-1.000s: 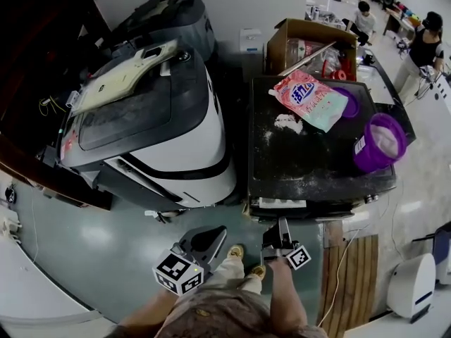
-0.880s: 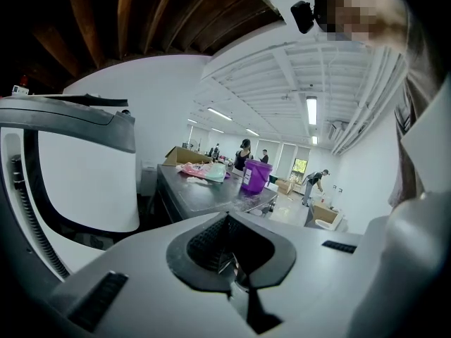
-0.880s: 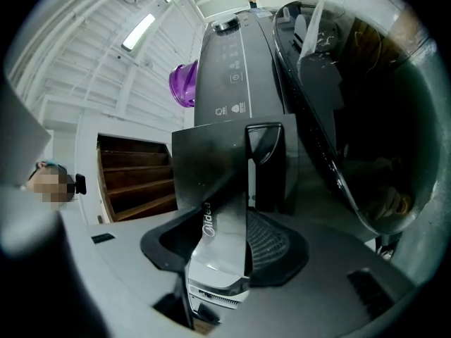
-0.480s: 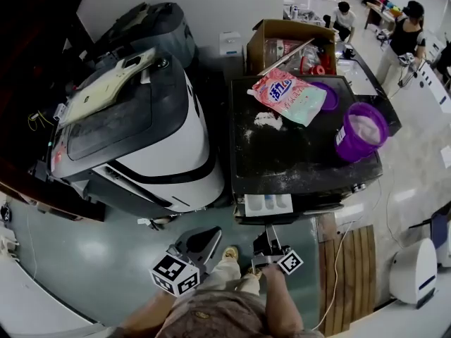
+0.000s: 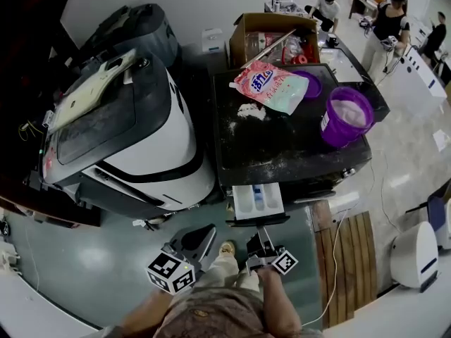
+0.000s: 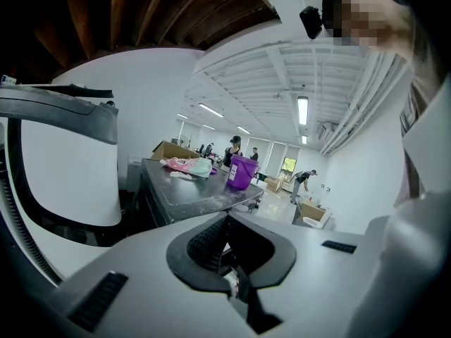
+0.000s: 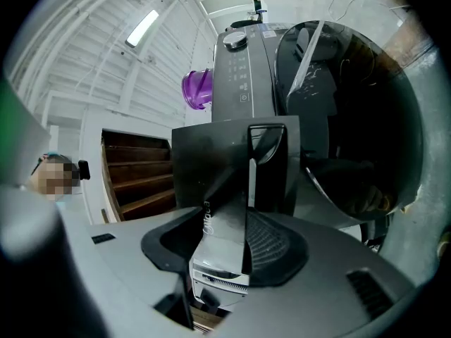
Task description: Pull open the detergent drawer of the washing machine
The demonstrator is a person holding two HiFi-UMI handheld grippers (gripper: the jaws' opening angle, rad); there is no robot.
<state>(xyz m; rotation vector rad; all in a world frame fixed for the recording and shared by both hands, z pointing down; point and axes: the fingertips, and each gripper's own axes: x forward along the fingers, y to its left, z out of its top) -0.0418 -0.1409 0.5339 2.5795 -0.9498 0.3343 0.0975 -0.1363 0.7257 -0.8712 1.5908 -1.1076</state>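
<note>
Right hand-held gripper [image 5: 260,235] grasps front of detergent drawer [image 5: 257,200], which sticks out of black washing machine [image 5: 289,150]. Left hand-held gripper [image 5: 208,231] clenched, empty.

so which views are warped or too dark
Head view: fisheye bends the black front-loading washing machine; left edge falls into shadow. Left gripper view: ceiling strip lights glare, purple plastic bucket is sharp. Right gripper view: tilted sideways, round dark door glass reads almost black.

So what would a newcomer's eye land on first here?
The detergent drawer stands pulled out at the front of the dark washing machine, with the right gripper clamped on its panel. On the machine's top sit a purple bucket and a pink detergent bag.
</note>
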